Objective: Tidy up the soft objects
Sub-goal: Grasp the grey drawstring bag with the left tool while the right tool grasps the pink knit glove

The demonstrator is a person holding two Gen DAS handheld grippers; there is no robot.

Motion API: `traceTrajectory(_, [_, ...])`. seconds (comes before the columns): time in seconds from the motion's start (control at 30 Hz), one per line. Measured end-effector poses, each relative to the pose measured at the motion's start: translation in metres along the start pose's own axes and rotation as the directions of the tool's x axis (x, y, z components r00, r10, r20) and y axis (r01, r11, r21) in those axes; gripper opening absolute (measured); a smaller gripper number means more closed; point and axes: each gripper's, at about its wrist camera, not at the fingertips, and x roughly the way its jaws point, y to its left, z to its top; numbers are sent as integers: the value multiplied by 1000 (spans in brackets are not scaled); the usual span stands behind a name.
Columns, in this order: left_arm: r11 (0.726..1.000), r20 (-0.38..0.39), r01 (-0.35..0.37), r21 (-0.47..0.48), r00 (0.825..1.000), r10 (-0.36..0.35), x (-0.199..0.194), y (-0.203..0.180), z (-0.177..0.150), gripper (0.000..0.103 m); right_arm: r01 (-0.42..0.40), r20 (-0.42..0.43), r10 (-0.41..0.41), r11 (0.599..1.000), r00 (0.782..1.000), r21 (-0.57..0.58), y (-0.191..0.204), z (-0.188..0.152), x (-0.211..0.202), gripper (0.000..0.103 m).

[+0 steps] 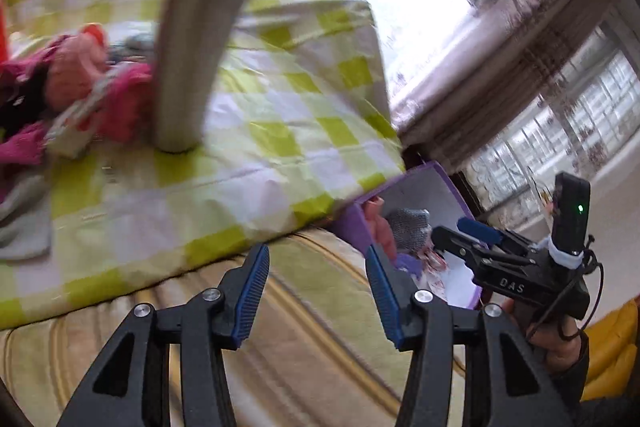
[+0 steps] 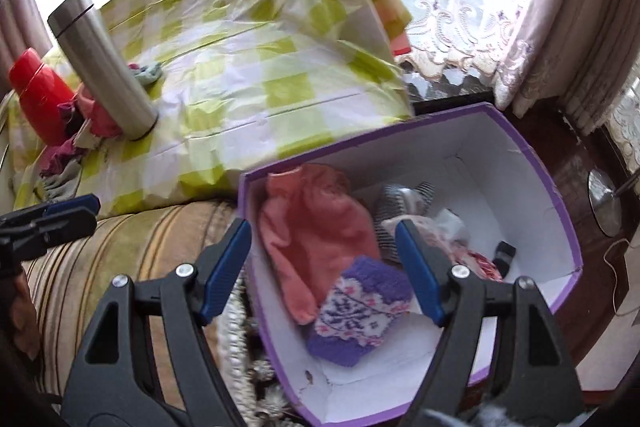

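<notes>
1. The left tool point(image 1: 316, 291) stands part open at the bottom centre of the left wrist view, its blue ribbed pads apart with nothing between them; behind the gap lies a striped beige and olive cushion point(image 1: 320, 327).
2. The right tool point(image 2: 324, 267) sits at the bottom centre of the right wrist view, spread wide and empty, hovering above a purple-edged white cardboard box point(image 2: 532, 163).
3. Inside the box, in the middle of the right wrist view, lie a coral pink fleece garment point(image 2: 316, 223), a purple and white patterned fuzzy sock point(image 2: 356, 311) overlapping its lower end, a black and white striped cloth point(image 2: 404, 199) toward the far side, and a small dark sock point(image 2: 505, 251) near the right wall.
4. In the left wrist view the same box point(image 1: 420, 187) shows at centre right, just beside the other tool point(image 1: 472, 235), which a hand point(image 1: 556, 335) holds at the lower right.
5. A green and white checked cloth point(image 1: 280, 99) covers the surface in the upper half of both views.
6. A brushed steel flask point(image 2: 104, 67) stands on that cloth at the upper left of the right wrist view, leaning in the picture.
7. A heap of pink and magenta soft clothes point(image 1: 80, 83) lies at the left edge of the left wrist view, touching the flask's base.
8. A red plastic bottle point(image 2: 38, 95) stands at the far left of the right wrist view, next to the heap.
</notes>
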Motion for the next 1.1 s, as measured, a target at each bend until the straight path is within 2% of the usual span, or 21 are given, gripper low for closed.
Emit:
traceTrajectory(0.1, [986, 94, -91, -138, 990, 104, -45, 55, -4, 51, -64, 4, 64, 994, 998, -92, 45, 10, 4, 77])
traceTrajectory(0.23, [941, 142, -212, -265, 956, 256, -85, 117, -10, 51, -131, -1, 134, 965, 991, -227, 109, 23, 10, 77])
traceTrajectory(0.37, [892, 110, -259, -370, 941, 319, -98, 170, -14, 51, -193, -23, 197, 919, 980, -343, 167, 31, 19, 77])
traceTrajectory(0.47, [861, 67, -254, -442, 947, 314, -94, 199, -12, 51, -223, -36, 229, 886, 973, -407, 203, 36, 25, 77])
traceTrajectory(0.57, [827, 26, -291, -480, 938, 345, -89, 222, -12, 51, -245, -43, 255, 851, 966, -465, 236, 40, 31, 77])
traceTrajectory(0.63, [817, 13, -309, -487, 933, 360, -87, 233, -9, 51, -254, -52, 263, 832, 963, -493, 254, 43, 37, 77])
traceTrajectory(0.67, [812, 5, -332, -480, 925, 381, -84, 237, -6, 51, -262, -58, 270, 824, 961, -503, 262, 44, 40, 77])
traceTrajectory(0.83, [821, -17, -387, -421, 908, 419, -68, 250, 11, 51, -281, -78, 286, 789, 955, -547, 297, 51, 54, 77])
traceTrajectory(0.97, [853, -30, -383, -354, 917, 399, -51, 253, 19, 50, -297, -81, 308, 763, 948, -574, 319, 59, 61, 77])
traceTrajectory(1.0, [860, -29, -384, -337, 917, 398, -50, 252, 20, 45, -299, -80, 312, 757, 947, -581, 324, 60, 63, 77])
traceTrajectory(1.07, [874, -31, -369, -316, 925, 379, -46, 249, 21, 28, -302, -83, 317, 745, 945, -595, 335, 65, 69, 77])
traceTrajectory(1.1, [880, -22, -361, -310, 928, 373, -46, 248, 19, 26, -306, -85, 322, 737, 943, -602, 341, 67, 72, 77])
